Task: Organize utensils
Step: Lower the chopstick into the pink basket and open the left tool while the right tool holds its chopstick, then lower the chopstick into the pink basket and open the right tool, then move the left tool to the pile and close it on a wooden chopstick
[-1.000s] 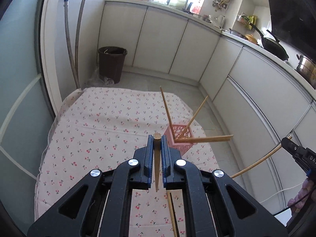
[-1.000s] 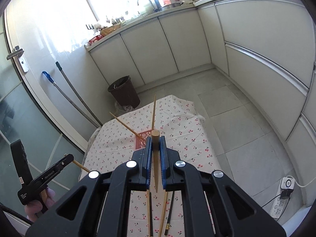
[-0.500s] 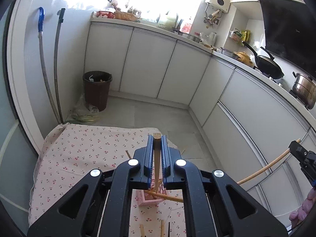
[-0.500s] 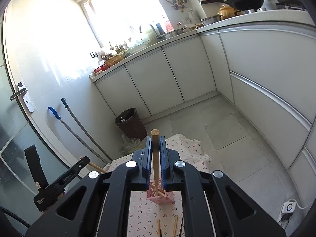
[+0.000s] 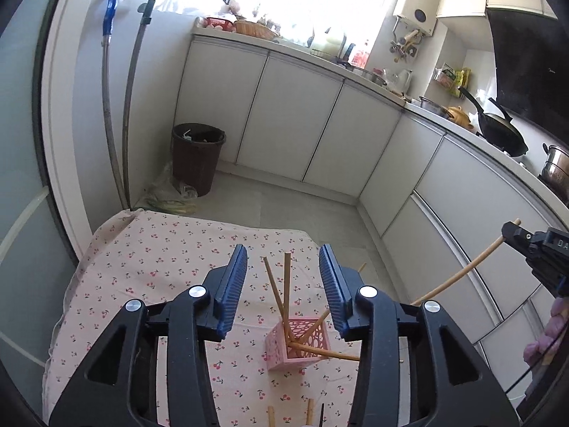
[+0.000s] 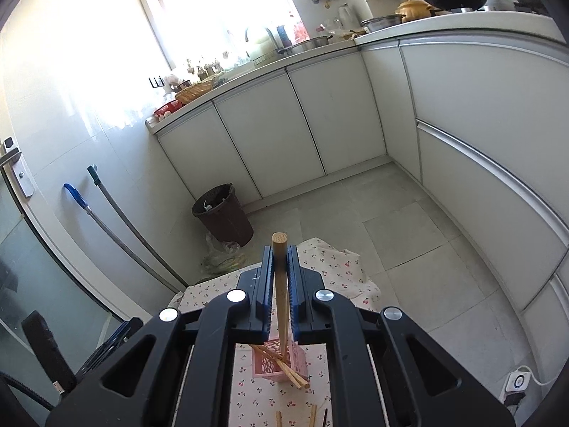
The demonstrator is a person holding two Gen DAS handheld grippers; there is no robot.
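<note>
The pink holder [image 5: 297, 343], a small square basket with oval cut-outs in its walls, stood on the cherry-print tablecloth [image 5: 149, 259] toward the table's right edge. Several wooden chopsticks [image 5: 284, 293] leaned out of it at different angles, one lying almost flat over its rim. The left gripper [image 5: 283, 286] hung above the holder, its blue-padded jaws opening with nothing pressed between them. The right gripper [image 6: 280, 291] was pinched on a single wooden chopstick [image 6: 281, 284], whose round end stuck up past the fingertips. More chopstick ends [image 5: 272, 416] lay at the table's near edge, cut off by the frame. The grippers' black bodies hid most of the near tabletop, and how many sticks were in the holder was hard to make out.
</note>
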